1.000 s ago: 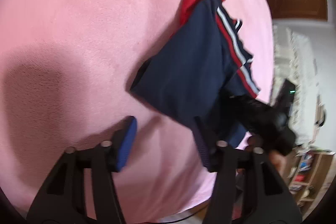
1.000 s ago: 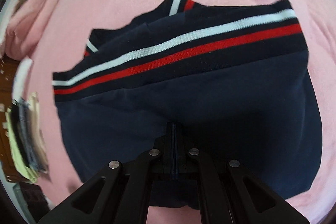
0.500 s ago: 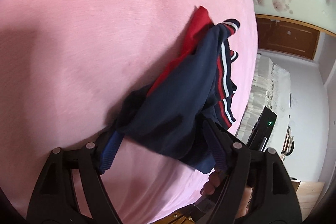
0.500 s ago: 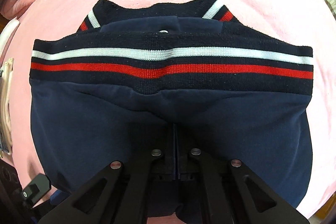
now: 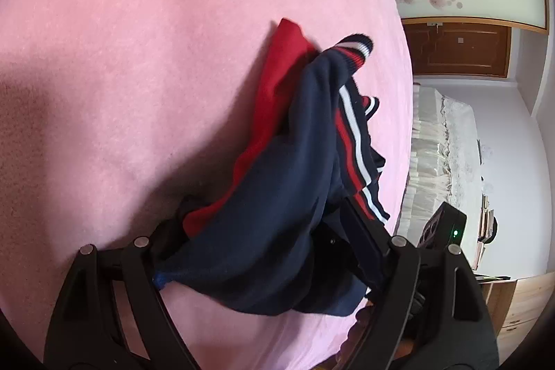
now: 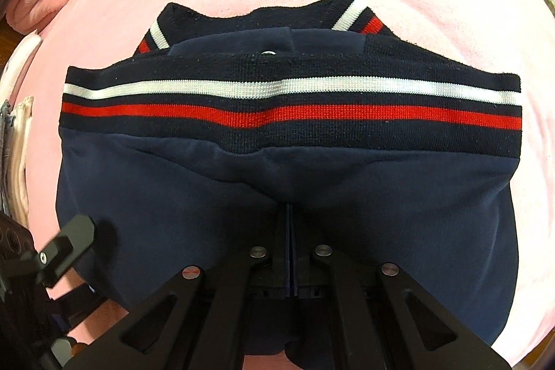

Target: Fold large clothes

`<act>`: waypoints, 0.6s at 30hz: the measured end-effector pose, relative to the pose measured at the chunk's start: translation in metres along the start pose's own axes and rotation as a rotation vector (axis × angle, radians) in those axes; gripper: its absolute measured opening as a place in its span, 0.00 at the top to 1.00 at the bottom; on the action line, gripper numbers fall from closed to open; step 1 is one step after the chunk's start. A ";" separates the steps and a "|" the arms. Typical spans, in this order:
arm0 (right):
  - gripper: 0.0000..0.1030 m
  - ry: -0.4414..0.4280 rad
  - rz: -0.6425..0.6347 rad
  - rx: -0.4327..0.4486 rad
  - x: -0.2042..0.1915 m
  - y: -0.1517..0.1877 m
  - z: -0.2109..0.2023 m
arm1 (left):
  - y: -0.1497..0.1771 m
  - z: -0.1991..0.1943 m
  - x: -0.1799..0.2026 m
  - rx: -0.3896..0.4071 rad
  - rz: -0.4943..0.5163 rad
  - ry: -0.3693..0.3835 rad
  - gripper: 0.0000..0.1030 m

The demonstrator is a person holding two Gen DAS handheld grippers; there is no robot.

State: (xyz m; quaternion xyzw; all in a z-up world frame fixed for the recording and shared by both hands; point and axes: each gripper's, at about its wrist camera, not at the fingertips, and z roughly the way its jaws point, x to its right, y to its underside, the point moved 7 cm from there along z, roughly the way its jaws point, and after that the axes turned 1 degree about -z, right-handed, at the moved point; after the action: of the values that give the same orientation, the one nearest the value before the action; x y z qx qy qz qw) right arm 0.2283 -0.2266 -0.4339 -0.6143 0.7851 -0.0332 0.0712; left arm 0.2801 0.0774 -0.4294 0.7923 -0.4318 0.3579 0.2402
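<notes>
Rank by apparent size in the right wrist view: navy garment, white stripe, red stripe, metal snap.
1. navy garment
2-3. white stripe and red stripe: look alike, unranked
4. metal snap

Folded navy garment (image 6: pixel 312 189) with red-and-white striped knit band lies bunched on pink bedding.

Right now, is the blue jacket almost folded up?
Partly. The jacket is already doubled into a bundle on the pink blanket, its striped hem lying across the top. The right tool pinches it shut; the left tool has just been opening around one end. Flattening and tidying remain.
</notes>
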 end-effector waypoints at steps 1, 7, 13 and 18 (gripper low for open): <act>0.99 -0.003 0.001 0.003 -0.003 -0.002 0.004 | 0.000 0.000 0.002 0.015 0.011 -0.018 0.33; 0.99 -0.014 -0.003 -0.008 0.000 0.001 -0.001 | 0.004 -0.002 0.010 0.061 0.043 -0.162 0.62; 0.99 -0.044 -0.006 -0.015 0.006 0.000 0.000 | 0.017 -0.013 0.044 0.156 0.190 -0.237 0.79; 0.99 -0.103 -0.009 0.005 0.014 0.002 -0.001 | 0.033 -0.024 0.084 0.209 0.346 -0.239 0.83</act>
State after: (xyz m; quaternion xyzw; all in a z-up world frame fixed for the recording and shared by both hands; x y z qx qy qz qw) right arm 0.2233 -0.2403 -0.4341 -0.6187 0.7775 -0.0040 0.1129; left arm 0.2742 0.0342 -0.3472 0.7639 -0.5471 0.3400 0.0392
